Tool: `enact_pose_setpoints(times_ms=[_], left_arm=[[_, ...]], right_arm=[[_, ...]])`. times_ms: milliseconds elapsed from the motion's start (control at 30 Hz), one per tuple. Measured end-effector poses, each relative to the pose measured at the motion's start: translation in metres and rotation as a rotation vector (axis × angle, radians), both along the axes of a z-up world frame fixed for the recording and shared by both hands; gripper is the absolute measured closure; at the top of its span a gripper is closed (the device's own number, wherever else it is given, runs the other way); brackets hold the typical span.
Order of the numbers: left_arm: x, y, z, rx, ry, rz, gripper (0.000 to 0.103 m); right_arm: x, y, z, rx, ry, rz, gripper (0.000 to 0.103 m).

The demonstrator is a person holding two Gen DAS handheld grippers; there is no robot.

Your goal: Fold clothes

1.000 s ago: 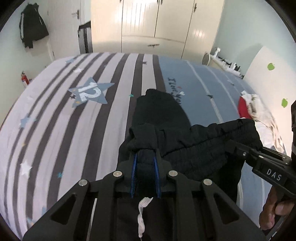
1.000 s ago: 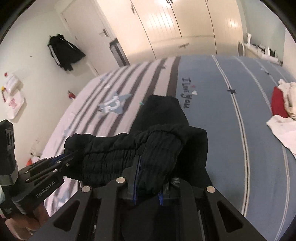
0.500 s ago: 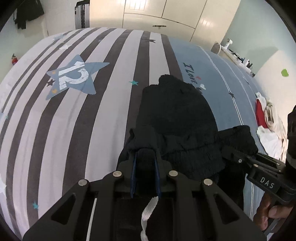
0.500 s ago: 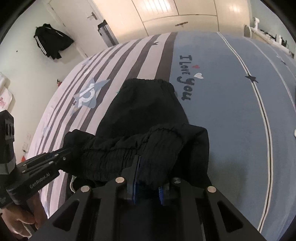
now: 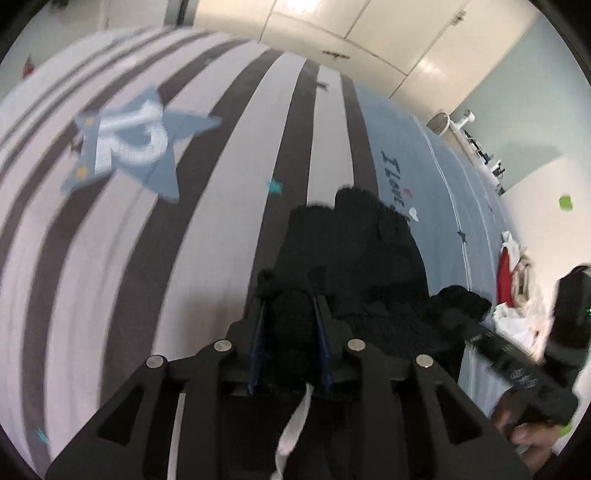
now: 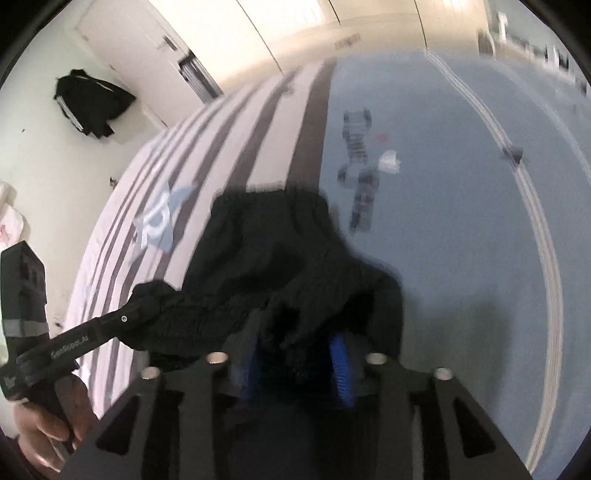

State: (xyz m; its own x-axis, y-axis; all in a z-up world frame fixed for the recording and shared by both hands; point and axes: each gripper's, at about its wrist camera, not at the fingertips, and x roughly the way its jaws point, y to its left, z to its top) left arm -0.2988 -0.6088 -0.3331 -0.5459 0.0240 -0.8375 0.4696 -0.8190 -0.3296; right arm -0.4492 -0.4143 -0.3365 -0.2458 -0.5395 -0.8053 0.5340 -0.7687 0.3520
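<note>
Both tools are clamped on the black trousers [image 5: 354,258]: left tool [image 5: 290,314] on one waistband corner, right tool [image 6: 295,350] on the other. The far half lies on the bed [image 5: 110,258]. Fold underway, not yet laid flat.

I see garment [image 5: 354,254] lying on bed [image 5: 207,258], centre of left wrist frame, far end toward top. Near edge bunched between fingers of left gripper [image 5: 291,321], bottom centre. My right gripper [image 5: 517,365] enters lower right, its tips in same edge. Clothes pile [image 5: 511,273] on bed at right, beyond it. Wardrobe [image 5: 354,33] behind bed, top. In right wrist frame, jacket [image 6: 92,103] hangs on wall, upper left.
</note>
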Motion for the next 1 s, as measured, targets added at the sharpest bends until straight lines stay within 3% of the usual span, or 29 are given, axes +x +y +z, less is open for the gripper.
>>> enact_pose_setpoints(times_ms=[133, 233, 300, 333, 433, 533, 567, 600, 633, 667, 700, 767, 867, 1000], left_arm=[[-0.019, 0.008, 0.006, -0.103, 0.003, -0.063, 0.081], [-0.031, 0.000, 0.018, -0.090, 0.032, -0.033, 0.071], [-0.036, -0.010, 0.029, -0.075, 0.073, -0.003, 0.055], [-0.036, -0.014, 0.034, -0.088, 0.079, 0.011, 0.052], [-0.029, -0.017, 0.047, -0.170, 0.085, 0.013, 0.051], [-0.005, -0.003, 0.054, -0.241, 0.098, -0.060, 0.051], [0.007, 0.006, 0.054, -0.263, 0.106, -0.092, 0.055], [0.018, 0.015, 0.054, -0.284, 0.112, -0.123, 0.075], [0.026, 0.024, 0.051, -0.290, 0.100, -0.155, 0.084], [0.034, 0.033, 0.048, -0.294, 0.089, -0.187, 0.096], [0.043, 0.043, 0.041, -0.286, 0.077, -0.223, 0.101], [0.050, 0.058, 0.031, -0.259, 0.064, -0.267, 0.101], [0.047, 0.075, 0.008, -0.236, 0.012, -0.320, 0.101], [0.020, 0.063, -0.016, -0.190, -0.029, -0.264, 0.101]], right_arm=[[-0.014, -0.005, 0.015, -0.003, 0.070, -0.010, 0.057], [-0.027, -0.012, 0.018, 0.050, 0.118, -0.019, 0.058], [-0.034, -0.009, 0.024, 0.048, 0.141, -0.060, 0.058], [-0.038, -0.004, 0.028, 0.027, 0.135, -0.086, 0.057], [-0.045, 0.013, 0.041, -0.059, 0.075, -0.139, 0.057], [-0.024, 0.027, 0.054, -0.041, 0.150, -0.112, 0.057], [-0.011, 0.029, 0.054, -0.020, 0.176, -0.071, 0.057], [0.000, 0.031, 0.052, 0.003, 0.193, -0.033, 0.057], [0.013, 0.032, 0.049, 0.026, 0.202, 0.004, 0.058], [0.030, 0.032, 0.042, 0.053, 0.206, 0.058, 0.063], [0.045, 0.031, 0.036, 0.075, 0.207, 0.106, 0.075], [0.070, 0.030, 0.021, 0.104, 0.188, 0.177, 0.084], [0.088, 0.023, -0.004, 0.138, 0.147, 0.219, 0.084], [0.074, 0.006, -0.026, 0.156, 0.110, 0.189, 0.084]])
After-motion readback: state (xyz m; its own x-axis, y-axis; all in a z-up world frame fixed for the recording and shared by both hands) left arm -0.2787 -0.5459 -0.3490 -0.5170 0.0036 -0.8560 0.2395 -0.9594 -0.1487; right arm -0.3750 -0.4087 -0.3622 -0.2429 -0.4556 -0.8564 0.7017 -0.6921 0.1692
